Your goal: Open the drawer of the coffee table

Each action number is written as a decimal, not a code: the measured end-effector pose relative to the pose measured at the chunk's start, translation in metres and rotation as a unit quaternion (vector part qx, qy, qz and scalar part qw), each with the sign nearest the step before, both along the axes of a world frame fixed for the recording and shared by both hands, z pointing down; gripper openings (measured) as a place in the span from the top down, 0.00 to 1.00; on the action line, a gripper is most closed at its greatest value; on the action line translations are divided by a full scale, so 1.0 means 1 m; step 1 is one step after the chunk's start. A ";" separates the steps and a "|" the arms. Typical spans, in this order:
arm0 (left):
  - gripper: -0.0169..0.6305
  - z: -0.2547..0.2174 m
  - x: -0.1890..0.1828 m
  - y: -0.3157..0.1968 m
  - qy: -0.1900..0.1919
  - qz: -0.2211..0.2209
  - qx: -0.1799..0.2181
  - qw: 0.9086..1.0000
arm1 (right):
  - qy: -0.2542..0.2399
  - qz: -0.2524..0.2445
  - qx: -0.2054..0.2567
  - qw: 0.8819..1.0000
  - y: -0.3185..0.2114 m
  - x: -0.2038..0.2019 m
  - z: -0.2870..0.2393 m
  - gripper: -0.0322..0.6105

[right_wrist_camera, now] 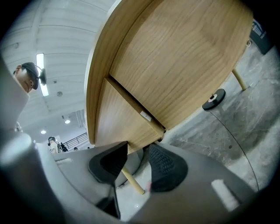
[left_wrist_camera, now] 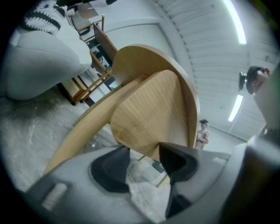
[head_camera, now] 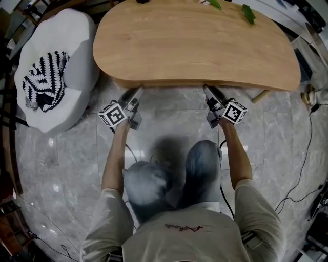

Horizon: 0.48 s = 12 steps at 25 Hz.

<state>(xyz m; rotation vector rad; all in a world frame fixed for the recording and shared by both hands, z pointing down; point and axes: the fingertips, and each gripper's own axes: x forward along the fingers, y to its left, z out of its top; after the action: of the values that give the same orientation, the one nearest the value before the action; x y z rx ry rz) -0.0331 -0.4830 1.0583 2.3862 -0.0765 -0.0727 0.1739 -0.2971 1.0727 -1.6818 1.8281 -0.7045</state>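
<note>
Left tool and right tool, both released, straddle the drawer lip beneath the bench, positioned for a pull.

There is one wooden coffee table with one drawer under its tabletop. Two hand-held grippers are in play, the left hand-held gripper and the right hand-held gripper, and each carries one marker cube, so two cubes. Two green leaves lie on the tabletop. One white pouf holds one black-and-white knit. One black disc lies on the floor.
</note>
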 end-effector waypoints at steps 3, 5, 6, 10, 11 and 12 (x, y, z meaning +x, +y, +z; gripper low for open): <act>0.67 0.001 -0.004 0.009 -0.006 0.005 0.007 1.000 | 0.004 -0.009 -0.002 1.000 0.009 -0.005 0.000 0.72; 0.68 0.002 -0.010 0.016 -0.008 0.007 0.010 1.000 | 0.011 -0.012 -0.003 1.000 0.016 -0.011 0.001 0.73; 0.68 0.002 -0.014 0.020 -0.009 0.007 0.012 1.000 | 0.015 -0.013 -0.003 1.000 0.020 -0.015 0.002 0.73; 0.68 0.002 -0.029 0.037 -0.012 0.005 0.013 1.000 | 0.018 -0.015 -0.004 1.000 0.038 -0.032 0.003 0.74; 0.68 0.002 -0.034 0.042 -0.012 0.005 0.012 1.000 | 0.019 -0.016 -0.005 1.000 0.043 -0.037 0.002 0.74; 0.68 0.002 -0.039 0.047 -0.012 0.004 0.012 1.000 | 0.020 -0.019 -0.005 1.000 0.049 -0.042 0.002 0.74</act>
<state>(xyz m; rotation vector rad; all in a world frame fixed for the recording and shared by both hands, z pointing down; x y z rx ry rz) -0.0719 -0.4360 1.0602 2.4112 -0.0770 -0.0414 0.1323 -0.2483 1.0749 -1.6838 1.8914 -0.7023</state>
